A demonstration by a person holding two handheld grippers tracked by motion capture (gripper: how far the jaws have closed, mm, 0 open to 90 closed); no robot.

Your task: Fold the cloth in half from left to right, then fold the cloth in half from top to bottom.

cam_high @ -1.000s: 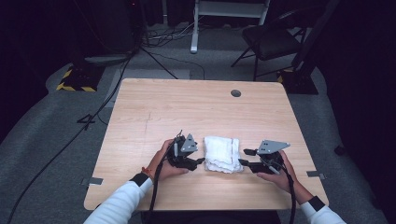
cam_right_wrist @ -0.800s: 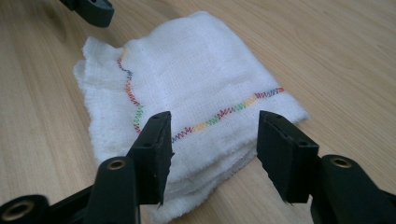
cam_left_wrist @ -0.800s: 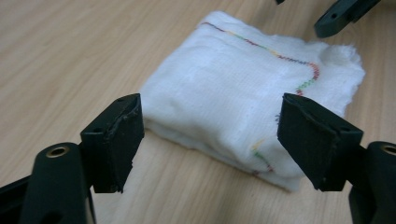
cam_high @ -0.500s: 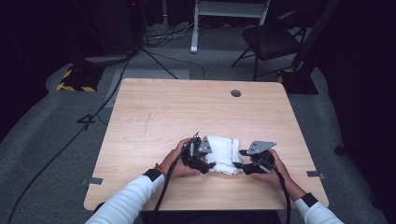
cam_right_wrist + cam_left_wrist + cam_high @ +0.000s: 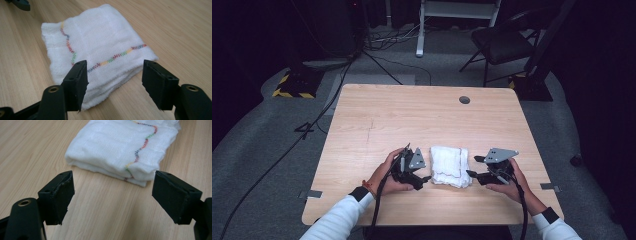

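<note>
Both grippers have been drawn back off the folded white cloth since half a second ago, left gripper and right gripper flanking it, jaws just opened and released, on the table

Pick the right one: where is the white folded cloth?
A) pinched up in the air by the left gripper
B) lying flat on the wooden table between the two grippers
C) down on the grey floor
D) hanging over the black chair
B: the folded cloth lies flat on the wooden table, with the left gripper and right gripper open on either side of it.
</note>
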